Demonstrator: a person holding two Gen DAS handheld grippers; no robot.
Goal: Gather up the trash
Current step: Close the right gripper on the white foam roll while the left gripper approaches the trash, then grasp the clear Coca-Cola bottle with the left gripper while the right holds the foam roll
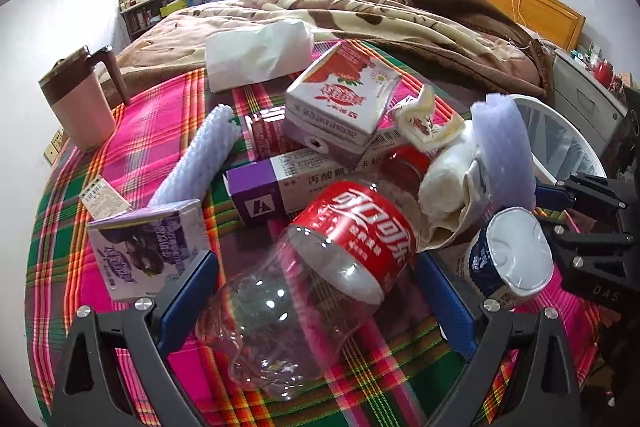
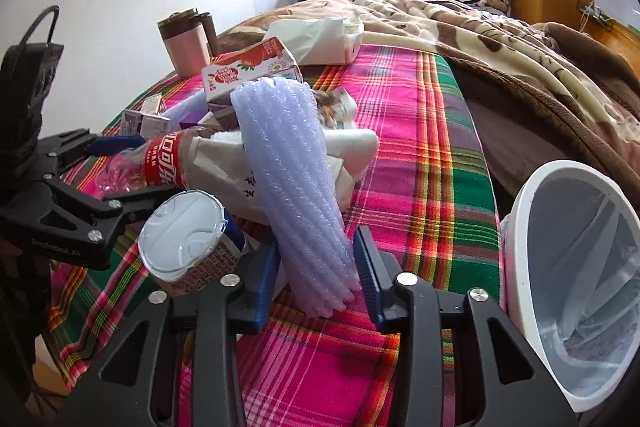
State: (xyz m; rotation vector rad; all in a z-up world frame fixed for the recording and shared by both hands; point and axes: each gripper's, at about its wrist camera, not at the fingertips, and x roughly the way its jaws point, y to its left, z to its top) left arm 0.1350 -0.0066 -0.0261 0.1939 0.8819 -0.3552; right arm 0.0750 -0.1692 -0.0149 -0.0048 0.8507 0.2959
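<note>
- Left gripper [image 1: 316, 291] — jaws wide apart, straddling the clear cola bottle [image 1: 320, 275] lying on the plaid cloth [image 2: 420, 167].
- Right gripper [image 2: 316, 275] — jaws around the lilac foam roll [image 2: 292, 179], pads near it; contact unclear.
- White bin [image 2: 520, 227], clear-lined, stands beside the cloth.

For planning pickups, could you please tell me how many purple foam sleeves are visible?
2: one foam sleeve between the fingers of the right gripper, another beside the purple carton. More may lie hidden.
</note>
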